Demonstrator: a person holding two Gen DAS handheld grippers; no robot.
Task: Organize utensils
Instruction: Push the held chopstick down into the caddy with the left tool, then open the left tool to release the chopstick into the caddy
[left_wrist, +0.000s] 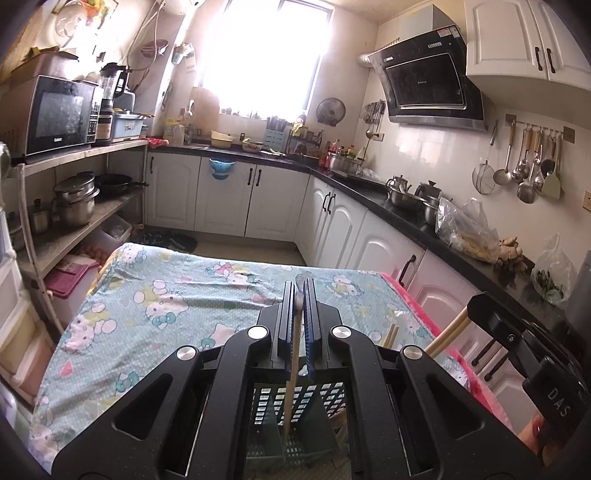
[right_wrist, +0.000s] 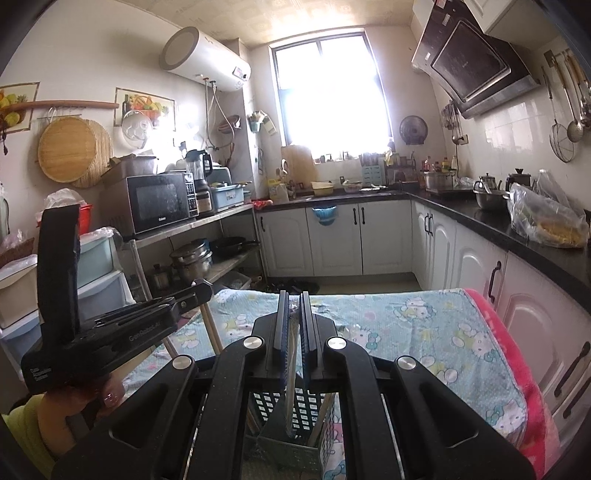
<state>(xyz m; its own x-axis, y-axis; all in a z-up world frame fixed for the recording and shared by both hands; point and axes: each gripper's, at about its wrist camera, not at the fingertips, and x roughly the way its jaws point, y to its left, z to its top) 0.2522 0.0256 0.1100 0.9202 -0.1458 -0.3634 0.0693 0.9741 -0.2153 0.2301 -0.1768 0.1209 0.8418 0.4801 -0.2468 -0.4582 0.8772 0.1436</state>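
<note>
While the perforated utensil basket (left_wrist: 295, 424) sits at the near edge of the cartoon-print tablecloth (left_wrist: 177, 295), the left gripper (left_wrist: 300, 291) pinches a wooden chopstick (left_wrist: 292, 369) directly above it. Beside that, the right gripper (right_wrist: 293, 301) clamps a slim metal utensil (right_wrist: 290, 376) over the same basket.

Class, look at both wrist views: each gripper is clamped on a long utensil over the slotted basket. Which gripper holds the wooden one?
The left gripper: its wooden chopstick is a plain tan stick reaching down into the basket. The right gripper grips a greyish, metallic-looking utensil instead.
</note>
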